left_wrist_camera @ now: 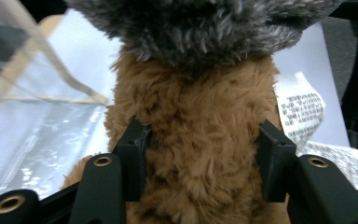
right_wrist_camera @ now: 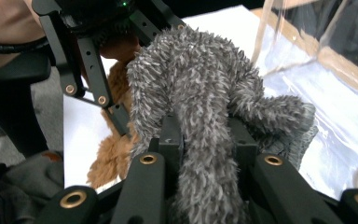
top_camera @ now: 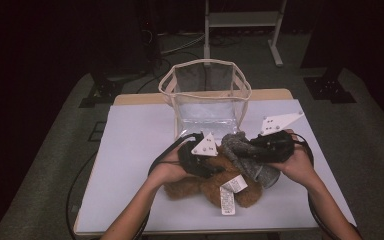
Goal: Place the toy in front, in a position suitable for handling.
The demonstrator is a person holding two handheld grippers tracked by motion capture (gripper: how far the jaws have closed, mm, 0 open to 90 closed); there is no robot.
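Observation:
A brown plush toy (top_camera: 195,187) lies on the white table top (top_camera: 135,150) near the front edge, with white labels (top_camera: 230,192) hanging from it. My left gripper (top_camera: 215,170) is shut on its brown fur (left_wrist_camera: 200,140), both pads pressing into the sides. A grey plush toy (top_camera: 240,147) rests across the brown one. My right gripper (top_camera: 252,150) is shut on a grey limb (right_wrist_camera: 191,84), its jaws squeezing the fur. In the right gripper view, the left gripper (right_wrist_camera: 98,84) sits just beyond the grey toy.
A clear soft-sided container (top_camera: 205,95) with cream trim stands open at the back middle of the table, just behind both toys. Its wall (left_wrist_camera: 37,93) is close on the left in the left gripper view. A white frame stand (top_camera: 242,20) is on the floor beyond.

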